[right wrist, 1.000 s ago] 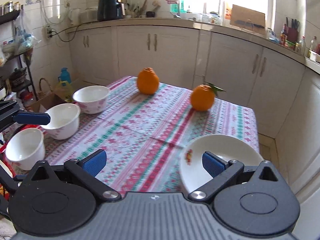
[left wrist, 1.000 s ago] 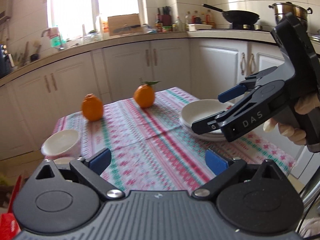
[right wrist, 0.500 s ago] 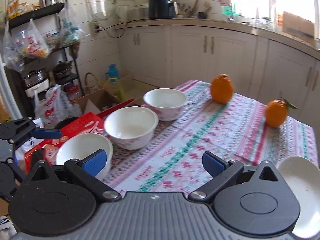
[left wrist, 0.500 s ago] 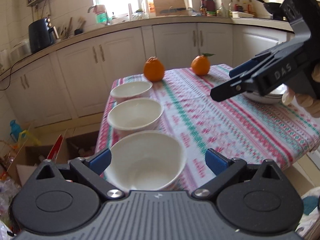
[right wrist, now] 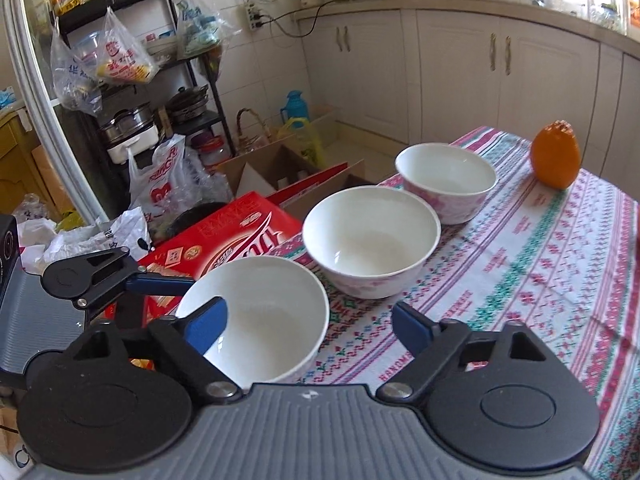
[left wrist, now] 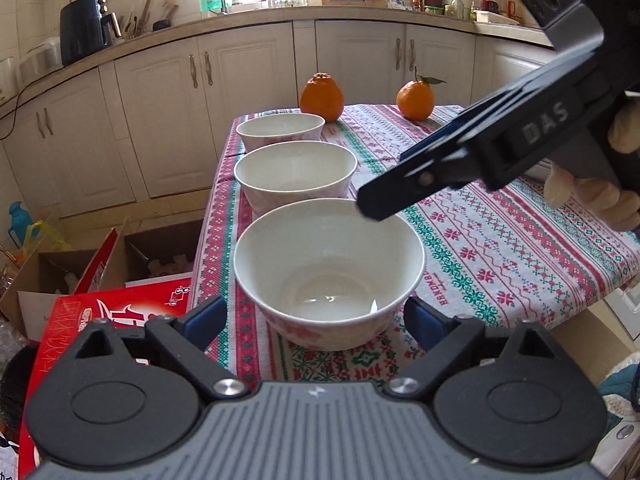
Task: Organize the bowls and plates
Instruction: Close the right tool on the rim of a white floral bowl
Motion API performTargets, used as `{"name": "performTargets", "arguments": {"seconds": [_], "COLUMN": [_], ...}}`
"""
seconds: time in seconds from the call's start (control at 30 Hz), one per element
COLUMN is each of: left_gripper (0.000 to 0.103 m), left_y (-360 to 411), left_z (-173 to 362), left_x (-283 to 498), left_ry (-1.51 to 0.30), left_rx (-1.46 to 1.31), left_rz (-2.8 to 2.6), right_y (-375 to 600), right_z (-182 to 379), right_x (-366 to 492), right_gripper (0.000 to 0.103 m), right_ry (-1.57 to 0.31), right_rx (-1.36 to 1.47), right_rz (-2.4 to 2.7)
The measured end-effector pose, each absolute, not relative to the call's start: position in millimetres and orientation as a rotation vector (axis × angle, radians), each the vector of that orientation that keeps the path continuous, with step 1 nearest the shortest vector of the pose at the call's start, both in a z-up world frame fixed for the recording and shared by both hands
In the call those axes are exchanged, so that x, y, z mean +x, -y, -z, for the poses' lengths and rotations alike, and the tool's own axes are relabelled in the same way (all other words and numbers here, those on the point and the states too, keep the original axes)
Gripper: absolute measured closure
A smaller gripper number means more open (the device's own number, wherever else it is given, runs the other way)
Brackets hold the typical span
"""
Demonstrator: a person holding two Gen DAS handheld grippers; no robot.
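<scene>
My left tool (left wrist: 314,318) has just been closing around the near bowl (left wrist: 328,264), pads apart from it; my right tool (right wrist: 308,326), also narrowing, holds nothing.

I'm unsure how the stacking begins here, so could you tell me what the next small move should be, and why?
Probably close the left gripper on the nearest bowl. Its jaws, which have just been closing, straddle the bowl without gripping, and the right gripper hovers open over its rim, so neither holds it yet.

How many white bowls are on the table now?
3, in a row along the table's edge: the nearest bowl between the left gripper's fingers, the middle bowl, the far bowl beside an orange. None appears hidden.
</scene>
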State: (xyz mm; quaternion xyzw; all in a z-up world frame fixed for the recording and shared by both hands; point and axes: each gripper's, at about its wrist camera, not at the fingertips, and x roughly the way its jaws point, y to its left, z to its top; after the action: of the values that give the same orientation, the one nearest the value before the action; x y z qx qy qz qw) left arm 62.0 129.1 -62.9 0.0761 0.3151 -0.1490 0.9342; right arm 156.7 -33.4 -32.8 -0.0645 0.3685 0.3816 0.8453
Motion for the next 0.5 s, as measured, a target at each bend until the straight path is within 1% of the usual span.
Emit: {"name": "performTargets", "arguments": {"seconds": [0.07,0.13,0.33,0.5], "left_gripper": [0.012,0.014,0.019,0.019], "left_y": [-129.6,-130.0,-128.8,-128.9], "left_z": [63.9,64.3,63.9,64.1], "left_x": [62.9,63.6,65.4,66.0], "left_ry": [-0.647,-0.646,-0.65,-0.651], "left_rx": [0.149,0.147,0.14,0.141], "left_rz": [0.316,0.327,0.35,0.355], "right_y": [28.8,25.6,21.6,19.4], "right_z": [37.2,40.0,46.2,51.2], "right_x": [160.0,162.3,168.6,172.4], "right_gripper": [0.019,0.027,0.035,0.043], "right_ry": [-0.799,-0.816,-0.852,-0.876], "right_rx": [-0.129,-0.128,-0.116,-0.103], "right_rz": [-0.816,-0.826,-0.844,-0.859]}}
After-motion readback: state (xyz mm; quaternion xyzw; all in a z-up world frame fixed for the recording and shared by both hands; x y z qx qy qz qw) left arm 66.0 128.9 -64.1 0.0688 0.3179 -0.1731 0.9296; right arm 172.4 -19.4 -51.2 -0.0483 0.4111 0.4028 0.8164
